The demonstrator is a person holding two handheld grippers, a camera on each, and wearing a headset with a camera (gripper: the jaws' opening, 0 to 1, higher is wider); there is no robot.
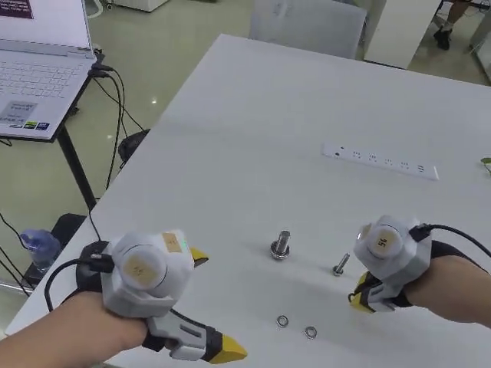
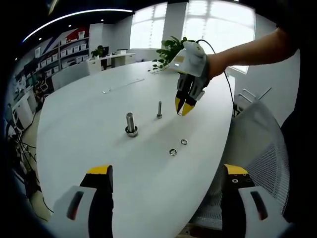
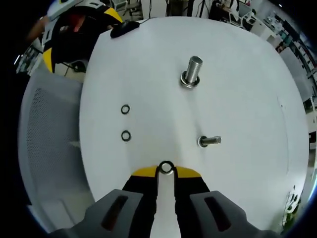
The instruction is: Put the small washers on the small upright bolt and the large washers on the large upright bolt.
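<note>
While a washer (image 3: 166, 167) is pinched in the right gripper (image 3: 166, 171), right of the small bolt (image 3: 210, 141), likely for threading, the left gripper (image 2: 167, 172) is held jaws apart.

Our left claw (image 1: 213, 304) and right claw (image 1: 357, 297) share pale grey rounded housings with round tan caps, black arms and yellow tips; a thin black cable (image 1: 57, 272) runs from each.

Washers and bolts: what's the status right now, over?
Right gripper shut on a washer. Left gripper open, empty. Two loose washers on table, near small bolt and large bolt. Nothing blocking.
</note>
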